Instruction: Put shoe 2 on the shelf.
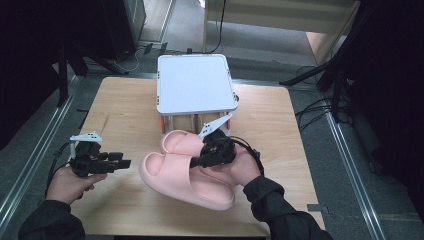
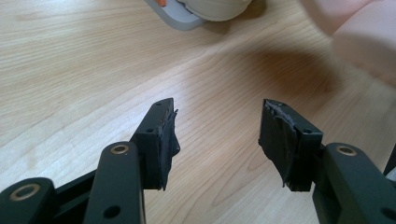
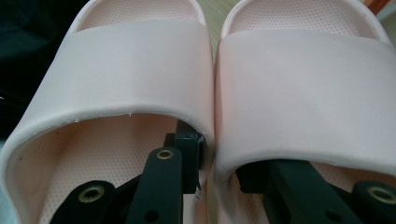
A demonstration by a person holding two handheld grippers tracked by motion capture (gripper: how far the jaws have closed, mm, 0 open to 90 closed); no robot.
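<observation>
Pink slippers, pair, frame centre: right gripper fingers clamp adjoining inner walls, one finger inside each. Left gripper fingers apart, empty, over desk.

Wooden table, white stand, grey floor, dark surroundings

I'm working over a light wooden table, its grain running plainly under me. At its far side stands a small rack with a flat white top on orange and pale legs, touching the table's back edge. Beyond it grey floor, loose cables, and a metal rail along the left.
</observation>
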